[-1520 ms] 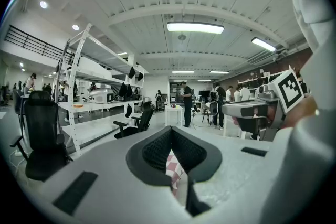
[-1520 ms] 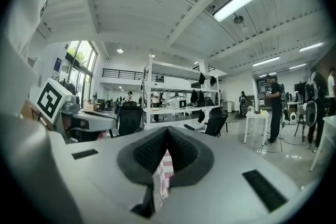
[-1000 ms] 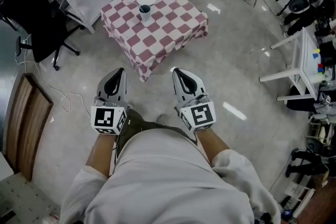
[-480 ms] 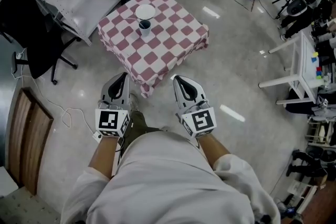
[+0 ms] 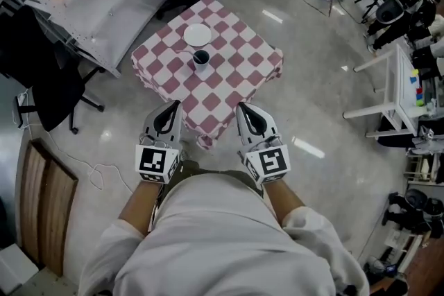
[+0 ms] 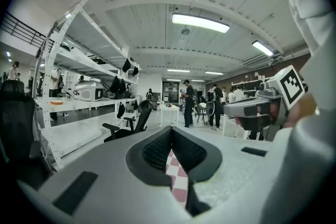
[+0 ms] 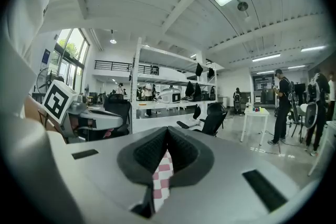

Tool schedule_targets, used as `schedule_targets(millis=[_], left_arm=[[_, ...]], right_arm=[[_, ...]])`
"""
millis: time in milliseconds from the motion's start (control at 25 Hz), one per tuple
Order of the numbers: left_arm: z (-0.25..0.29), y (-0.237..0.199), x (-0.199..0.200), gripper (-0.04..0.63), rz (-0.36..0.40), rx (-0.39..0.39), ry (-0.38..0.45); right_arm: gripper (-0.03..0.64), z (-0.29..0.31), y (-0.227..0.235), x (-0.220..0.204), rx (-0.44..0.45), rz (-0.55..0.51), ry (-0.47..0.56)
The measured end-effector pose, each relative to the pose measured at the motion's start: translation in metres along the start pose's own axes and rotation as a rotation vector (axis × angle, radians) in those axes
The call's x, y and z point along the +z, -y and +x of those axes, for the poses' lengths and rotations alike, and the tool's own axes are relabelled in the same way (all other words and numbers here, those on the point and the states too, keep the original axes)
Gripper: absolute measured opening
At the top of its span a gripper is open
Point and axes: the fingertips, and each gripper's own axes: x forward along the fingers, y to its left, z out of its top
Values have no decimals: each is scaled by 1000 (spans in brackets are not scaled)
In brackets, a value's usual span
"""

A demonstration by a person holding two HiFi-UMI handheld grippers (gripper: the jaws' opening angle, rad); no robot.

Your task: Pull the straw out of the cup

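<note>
Head view: a person carries the left gripper [image 5: 171, 109] and right gripper [image 5: 245, 109] close to the body, seemingly because the cup [image 5: 201, 59] stands well ahead of both jaws on a checked table [image 5: 239, 83]; its straw is too small to tell. Left gripper view: jaws pressed together, empty, with checked cloth beyond. Right gripper view: likewise.
</note>
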Motion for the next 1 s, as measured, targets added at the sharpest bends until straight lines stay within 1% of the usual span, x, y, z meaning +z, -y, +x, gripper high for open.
schedule_targets(millis=[120,280,480,600,720,960,1000], left_arm=[[12,-16,0,5,2,-28,-6],[29,-32,-1,5,-13,-25,-22],[50,-37,-3,5,-8,1,-21],[58,-36,-9,5,-21,32,-31],[67,-33,-11,6,-29,40,-39],[82,-32,-14,105,-44,36,-63],[84,-34,-15,110,-47,35,-66]], right_arm=[[3,20,2,5,-22,5,0],[3,42,8,7,-20,9,-11],[3,60,22,5,26,3,-16],[3,63,35,4,60,-11,-24],[3,65,49,8,74,-14,-24],[3,68,66,7,84,-5,-34],[3,69,68,6,84,-3,-36]])
